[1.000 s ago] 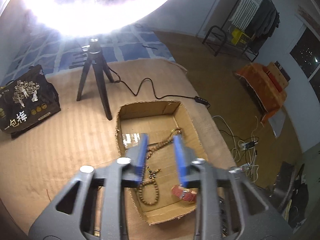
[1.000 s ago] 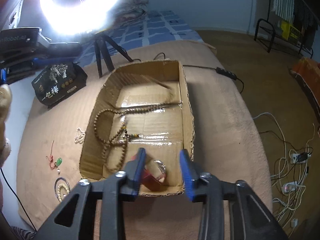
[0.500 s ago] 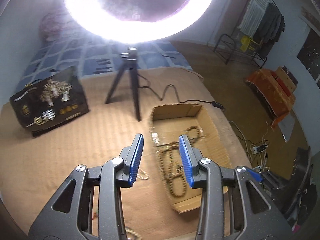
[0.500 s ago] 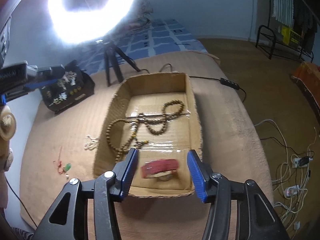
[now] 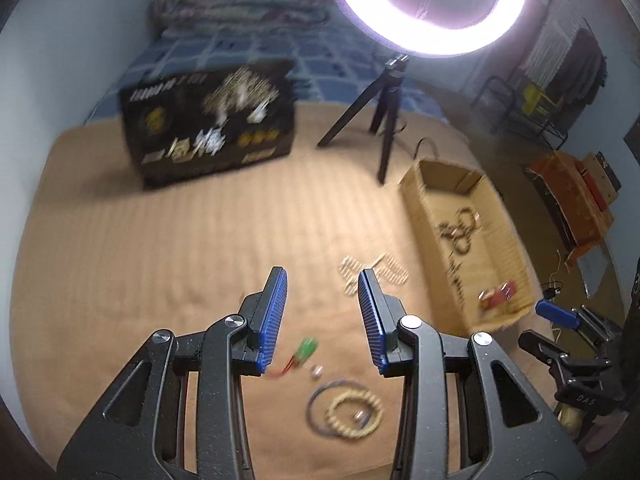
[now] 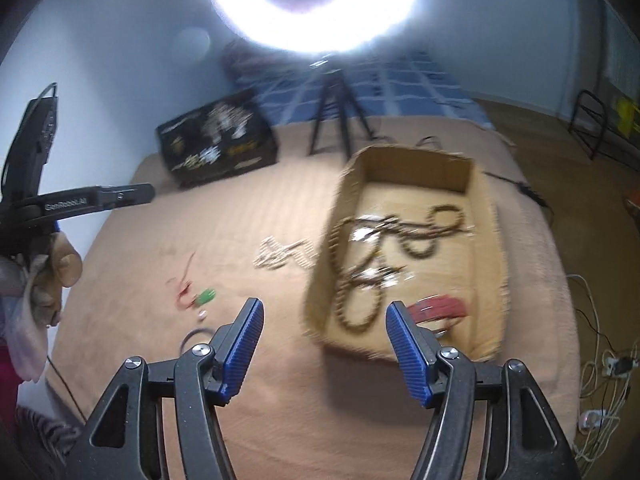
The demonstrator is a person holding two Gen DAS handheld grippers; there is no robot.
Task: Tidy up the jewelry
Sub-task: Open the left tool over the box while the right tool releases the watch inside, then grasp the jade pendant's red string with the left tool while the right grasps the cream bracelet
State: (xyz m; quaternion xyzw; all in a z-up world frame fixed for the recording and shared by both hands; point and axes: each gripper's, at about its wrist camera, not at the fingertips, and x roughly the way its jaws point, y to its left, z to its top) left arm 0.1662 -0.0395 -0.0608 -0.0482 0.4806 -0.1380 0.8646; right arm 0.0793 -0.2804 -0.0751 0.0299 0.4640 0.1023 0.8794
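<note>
A cardboard box (image 6: 348, 200) lies on the tan blanket and holds a long brown bead necklace (image 6: 416, 232) and a red bracelet (image 6: 440, 306); the box also shows in the left wrist view (image 5: 416, 200). On the blanket lie a pale bead string (image 5: 372, 272), a green pendant on a red cord (image 5: 306, 348), and a cream bead bracelet (image 5: 354, 410) inside a dark ring. My left gripper (image 5: 322, 312) is open and empty above the pendant. My right gripper (image 6: 322, 344) is open and empty, near the box's front left corner.
A ring light on a black tripod (image 5: 384, 120) stands behind the box. A black printed gift box (image 5: 208, 124) sits at the back left. The blanket's right edge drops to a floor with cables (image 6: 600, 380).
Both views swung left. My left gripper moved from over the box to over the loose jewelry on the blanket. My right gripper opened wider and drew back from the red bracelet.
</note>
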